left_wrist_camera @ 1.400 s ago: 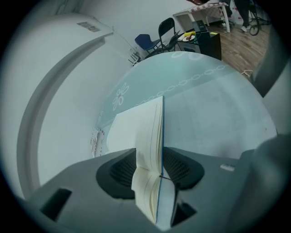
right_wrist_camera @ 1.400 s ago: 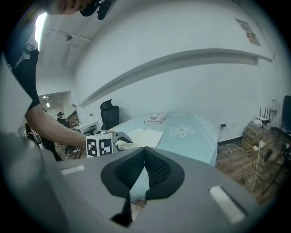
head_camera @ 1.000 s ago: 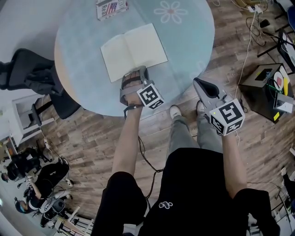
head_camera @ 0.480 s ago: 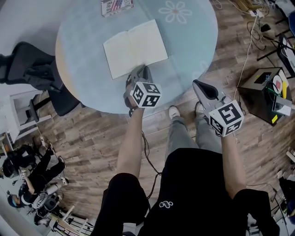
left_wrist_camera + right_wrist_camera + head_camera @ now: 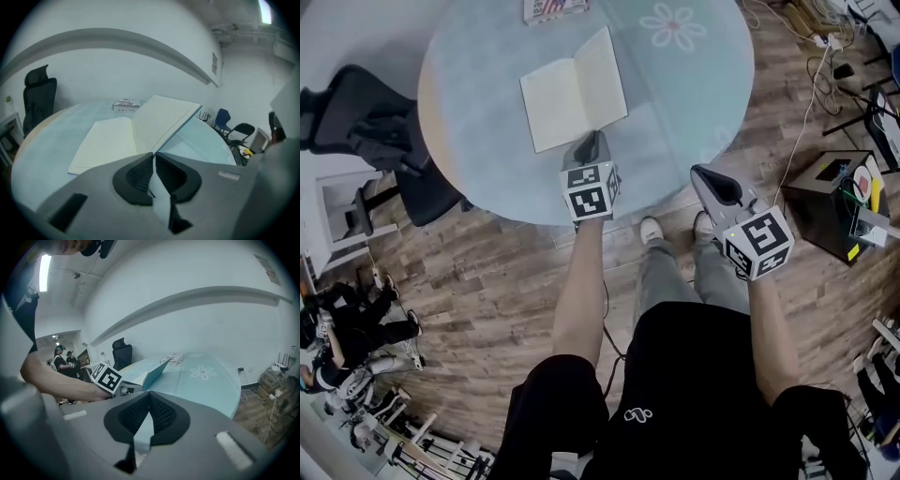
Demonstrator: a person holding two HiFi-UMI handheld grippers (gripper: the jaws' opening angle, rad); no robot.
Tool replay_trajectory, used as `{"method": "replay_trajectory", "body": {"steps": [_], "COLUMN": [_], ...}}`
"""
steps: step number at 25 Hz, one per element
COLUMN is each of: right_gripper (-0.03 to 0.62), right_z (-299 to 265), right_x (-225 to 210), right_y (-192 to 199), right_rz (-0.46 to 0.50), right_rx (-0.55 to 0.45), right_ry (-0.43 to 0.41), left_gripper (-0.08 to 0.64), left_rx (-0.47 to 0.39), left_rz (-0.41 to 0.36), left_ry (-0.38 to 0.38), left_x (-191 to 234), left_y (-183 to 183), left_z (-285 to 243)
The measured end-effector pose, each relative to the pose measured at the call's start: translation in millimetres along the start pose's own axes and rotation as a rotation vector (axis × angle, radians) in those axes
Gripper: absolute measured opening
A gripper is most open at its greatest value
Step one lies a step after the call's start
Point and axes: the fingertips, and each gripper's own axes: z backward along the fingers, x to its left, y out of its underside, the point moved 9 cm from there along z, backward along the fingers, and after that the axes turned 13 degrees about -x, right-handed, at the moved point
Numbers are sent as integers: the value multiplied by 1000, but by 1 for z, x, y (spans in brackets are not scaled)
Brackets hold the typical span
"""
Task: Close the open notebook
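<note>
Notebook (image 5: 572, 89) mid-worktop (image 5: 694, 94), right cover half raised. Left gripper (image 5: 591, 142) jaws, just closing, pinched its near edge. Right gripper (image 5: 703, 173) jaws together, empty, off the worktop's rim. Shallow pinch: cover might slip and flop open.

The right gripper (image 5: 149, 393) has empty, closed jaws short of the notebook (image 5: 152, 372). One cover stands raised, a marker cube (image 5: 107, 377) just left of it.

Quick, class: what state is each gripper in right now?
Left gripper: jaws have just been closing; shut on the notebook, whose right half is lifted.
Right gripper: closed, holding nothing.
</note>
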Motion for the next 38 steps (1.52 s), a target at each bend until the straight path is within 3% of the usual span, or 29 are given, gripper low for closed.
{"method": "replay_trajectory", "body": {"steps": [11, 19, 23, 26, 31, 38], "right_gripper": [8, 8, 8, 8, 8, 8], "right_z": [-6, -6, -4, -9, -26, -69], "right_x": [17, 33, 38, 40, 48, 69], "right_y": [-2, -9, -17, -27, -53, -119], "right_rz": [18, 46, 61, 65, 78, 106], "right_rx": [10, 8, -6, -35, -125, -313], "right_ry": [-27, -48, -61, -69, -108, -172], "left_gripper": [9, 14, 21, 23, -5, -5], "left_rx": [-70, 59, 20, -57, -267, -513], "left_rz": [364, 650, 785, 766, 668, 378], "left_ry": [-72, -70, -77, -77, -69, -111], "left_x": [38, 65, 64, 58, 44, 35], "left_y": [13, 14, 15, -2, -56, -155], "left_z": [14, 5, 19, 41, 90, 157]}}
